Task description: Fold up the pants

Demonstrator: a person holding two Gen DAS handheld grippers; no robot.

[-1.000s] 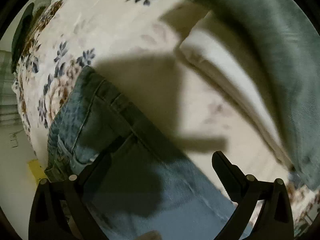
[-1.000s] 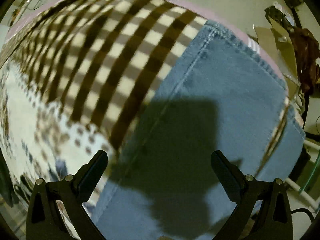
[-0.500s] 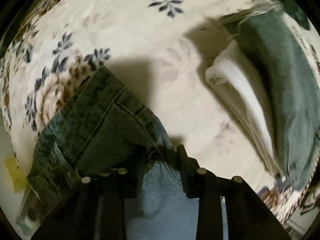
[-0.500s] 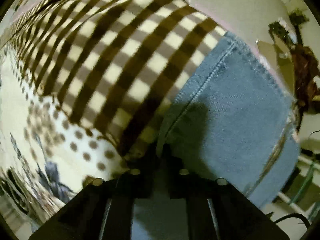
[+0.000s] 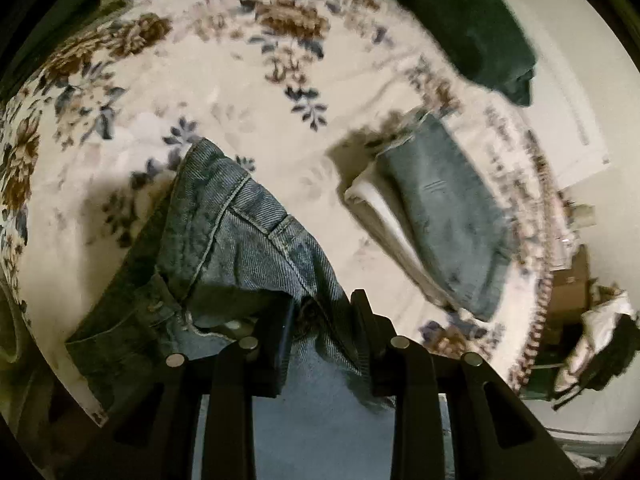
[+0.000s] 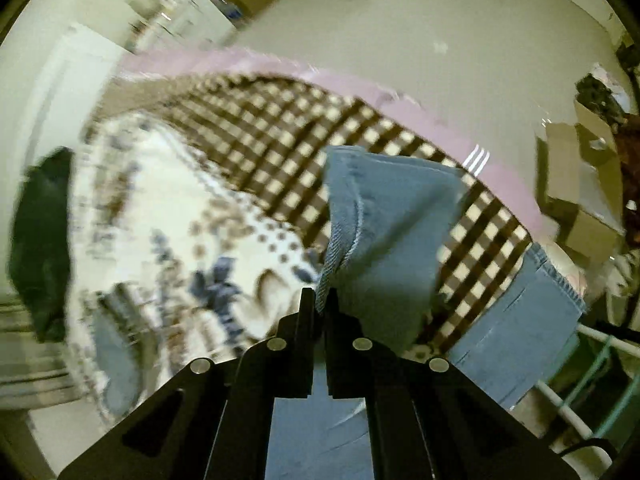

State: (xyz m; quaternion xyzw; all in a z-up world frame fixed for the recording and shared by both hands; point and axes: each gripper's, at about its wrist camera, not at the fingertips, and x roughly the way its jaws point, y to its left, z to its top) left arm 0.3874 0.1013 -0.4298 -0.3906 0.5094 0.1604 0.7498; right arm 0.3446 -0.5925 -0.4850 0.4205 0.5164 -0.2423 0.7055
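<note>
Left wrist view: the left gripper (image 5: 322, 320) is clamped on the waistband end of the jeans (image 5: 240, 232), which hang lifted above the floral bedspread (image 5: 224, 80). 1 folded stack of clothes (image 5: 436, 216) lies well apart to the right, with a dark green garment (image 5: 472, 20) beyond it.

Right wrist view: the right gripper (image 6: 318, 304) is pinched tight on a leg edge of the jeans (image 6: 384, 232), raised over a brown checked blanket (image 6: 280, 128). A cardboard box (image 6: 580, 168) stands on the floor.

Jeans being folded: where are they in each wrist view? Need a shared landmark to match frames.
Left wrist: jeans lower centre-left, waistband end pinched by left gripper.
Right wrist: jeans centre, leg edge pinched by right gripper.
Shared landmark: floral bedspread.
</note>
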